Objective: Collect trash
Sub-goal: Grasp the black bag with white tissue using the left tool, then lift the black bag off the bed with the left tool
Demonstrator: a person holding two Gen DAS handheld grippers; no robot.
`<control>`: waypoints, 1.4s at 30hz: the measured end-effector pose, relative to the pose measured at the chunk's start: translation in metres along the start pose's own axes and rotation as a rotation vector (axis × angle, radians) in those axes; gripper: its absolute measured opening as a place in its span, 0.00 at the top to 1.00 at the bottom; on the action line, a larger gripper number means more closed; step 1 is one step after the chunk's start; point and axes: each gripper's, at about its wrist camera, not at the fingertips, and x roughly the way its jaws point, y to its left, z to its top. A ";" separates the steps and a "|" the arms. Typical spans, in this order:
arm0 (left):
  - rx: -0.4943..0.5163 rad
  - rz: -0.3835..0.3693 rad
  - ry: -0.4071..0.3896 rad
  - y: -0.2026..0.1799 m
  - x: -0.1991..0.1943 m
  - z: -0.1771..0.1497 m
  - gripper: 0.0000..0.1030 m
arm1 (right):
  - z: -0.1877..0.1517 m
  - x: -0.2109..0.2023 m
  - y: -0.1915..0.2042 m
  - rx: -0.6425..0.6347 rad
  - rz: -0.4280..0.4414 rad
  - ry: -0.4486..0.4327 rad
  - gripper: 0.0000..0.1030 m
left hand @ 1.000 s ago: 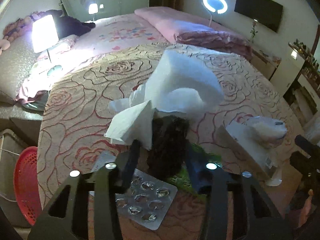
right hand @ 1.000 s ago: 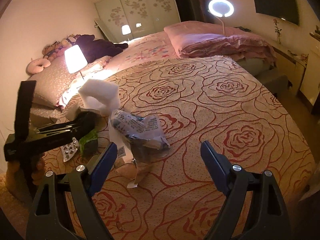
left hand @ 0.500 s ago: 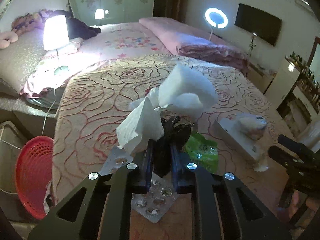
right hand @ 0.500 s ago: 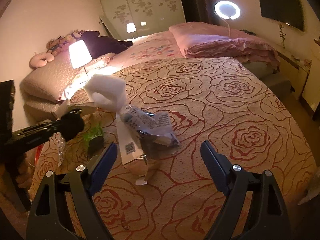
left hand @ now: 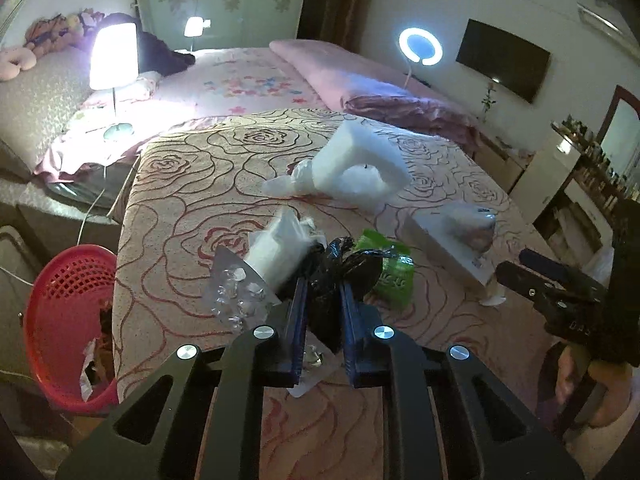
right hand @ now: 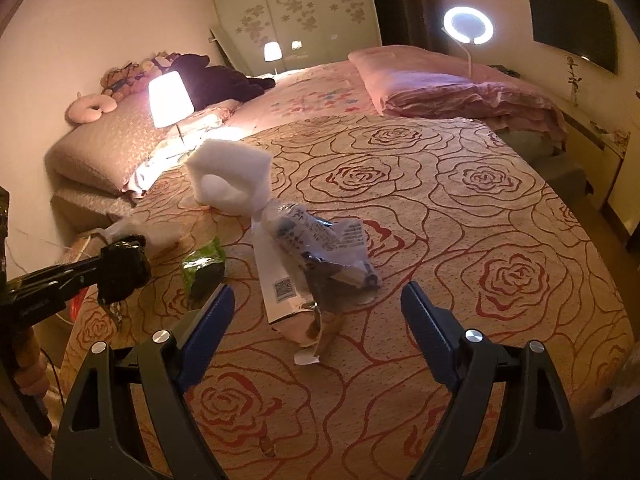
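Note:
My left gripper [left hand: 322, 280] is shut on a crumpled black plastic bag [left hand: 340, 276], held above the bed's near corner; it also shows in the right wrist view [right hand: 120, 264]. A white tissue [left hand: 280, 250] and a foil blister pack [left hand: 236, 292] lie just beside it. A green wrapper [left hand: 394, 276], a white foam piece [left hand: 356, 168] and a flattened white carton with a crumpled printed wrapper [right hand: 320, 248] lie on the rose-patterned bedspread [right hand: 480, 208]. My right gripper [right hand: 316, 304] is open and empty, just short of the carton.
A red mesh trash basket [left hand: 60, 320] stands on the floor left of the bed, with scraps inside. A lit lamp [left hand: 114, 60] stands by the bed's left side. A folded pink quilt [right hand: 460, 88] and a ring light [right hand: 466, 26] are at the far side.
My left gripper closed on the black bag and drew back, lifting it away from the foam piece and green wrapper. The right gripper stayed open and moved slightly nearer the carton.

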 end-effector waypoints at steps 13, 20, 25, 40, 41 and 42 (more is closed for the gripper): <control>0.077 -0.012 0.009 -0.025 0.009 0.001 0.50 | 0.001 0.000 -0.004 0.012 0.008 0.002 0.20; 0.101 -0.030 0.008 -0.034 0.000 -0.007 0.50 | 0.002 -0.002 -0.007 0.027 0.002 -0.007 0.20; 0.100 -0.060 0.027 -0.036 -0.004 -0.023 0.50 | 0.001 -0.001 -0.007 0.026 0.007 -0.005 0.20; 0.116 -0.034 0.138 -0.047 0.047 -0.018 0.72 | 0.001 0.000 -0.008 0.028 0.008 -0.001 0.20; 0.114 -0.039 0.132 -0.047 0.044 -0.018 0.73 | 0.001 0.001 -0.008 0.029 0.007 -0.002 0.20; 0.108 -0.049 0.122 -0.046 0.039 -0.018 0.73 | 0.001 0.000 -0.009 0.031 0.007 -0.002 0.20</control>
